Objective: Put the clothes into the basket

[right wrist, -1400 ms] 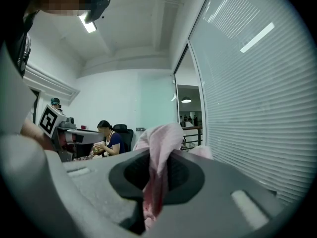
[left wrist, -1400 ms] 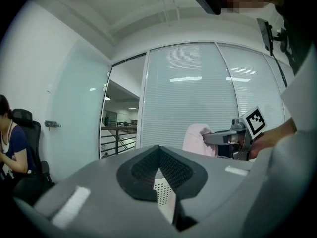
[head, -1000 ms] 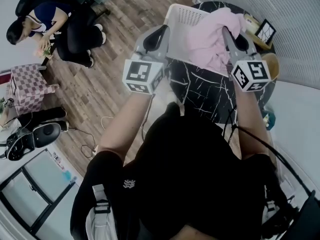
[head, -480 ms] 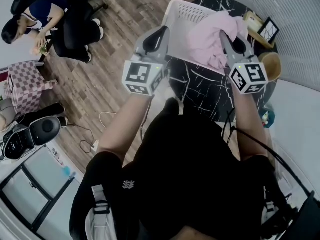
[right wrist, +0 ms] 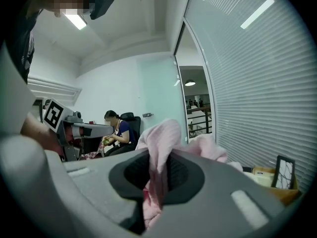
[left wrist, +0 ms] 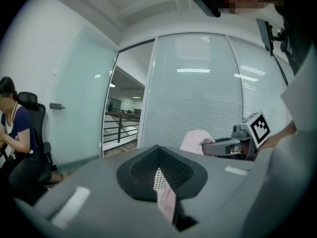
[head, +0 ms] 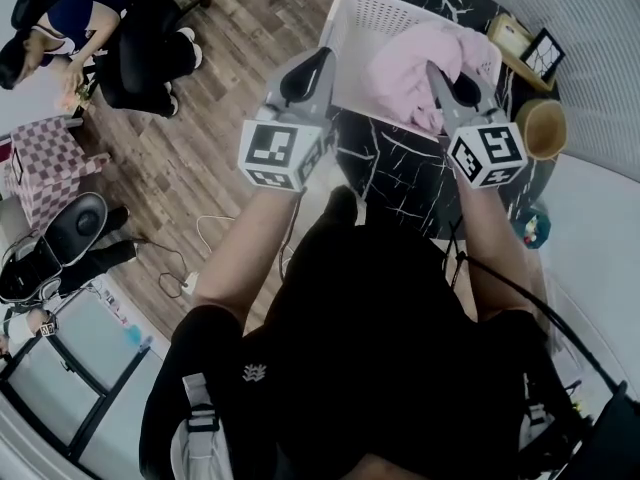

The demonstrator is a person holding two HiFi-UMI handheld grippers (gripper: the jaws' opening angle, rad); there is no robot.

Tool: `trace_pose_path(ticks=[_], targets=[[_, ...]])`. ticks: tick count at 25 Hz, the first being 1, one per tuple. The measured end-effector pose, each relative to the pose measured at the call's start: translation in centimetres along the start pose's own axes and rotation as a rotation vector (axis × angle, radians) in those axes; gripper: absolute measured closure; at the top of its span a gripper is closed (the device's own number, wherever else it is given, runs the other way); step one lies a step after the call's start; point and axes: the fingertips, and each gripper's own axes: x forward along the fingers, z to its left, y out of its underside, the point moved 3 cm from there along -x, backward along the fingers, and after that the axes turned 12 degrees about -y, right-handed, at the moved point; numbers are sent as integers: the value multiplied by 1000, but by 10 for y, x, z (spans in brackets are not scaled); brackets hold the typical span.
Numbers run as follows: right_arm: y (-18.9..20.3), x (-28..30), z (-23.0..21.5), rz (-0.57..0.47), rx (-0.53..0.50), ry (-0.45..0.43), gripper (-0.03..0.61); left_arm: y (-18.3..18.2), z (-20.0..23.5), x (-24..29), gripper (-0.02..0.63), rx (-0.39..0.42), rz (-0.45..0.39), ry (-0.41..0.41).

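Pink garment [head: 405, 68] over white basket [head: 365, 13], in clenched left tongs [left wrist: 164, 195] and right tongs [right wrist: 151, 192]

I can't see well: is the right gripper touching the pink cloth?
Touching. In the right gripper view, the right gripper pinches the pink cloth between its jaws.

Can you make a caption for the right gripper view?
Right gripper pinching a pink cloth beside window blinds.

Garment [head: 410, 63] is showing pale pink; basket [head: 365, 13] is showing white with dotted perforations; desk [head: 400, 183] is showing black with white veining; floor [head: 215, 128] is showing brown planks.
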Motion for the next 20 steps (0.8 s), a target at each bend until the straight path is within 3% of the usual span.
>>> trace_pose_path(ticks=[20], targets=[[38, 29, -14, 88, 36, -42, 543, 17, 14, 8, 606, -23, 23, -20]])
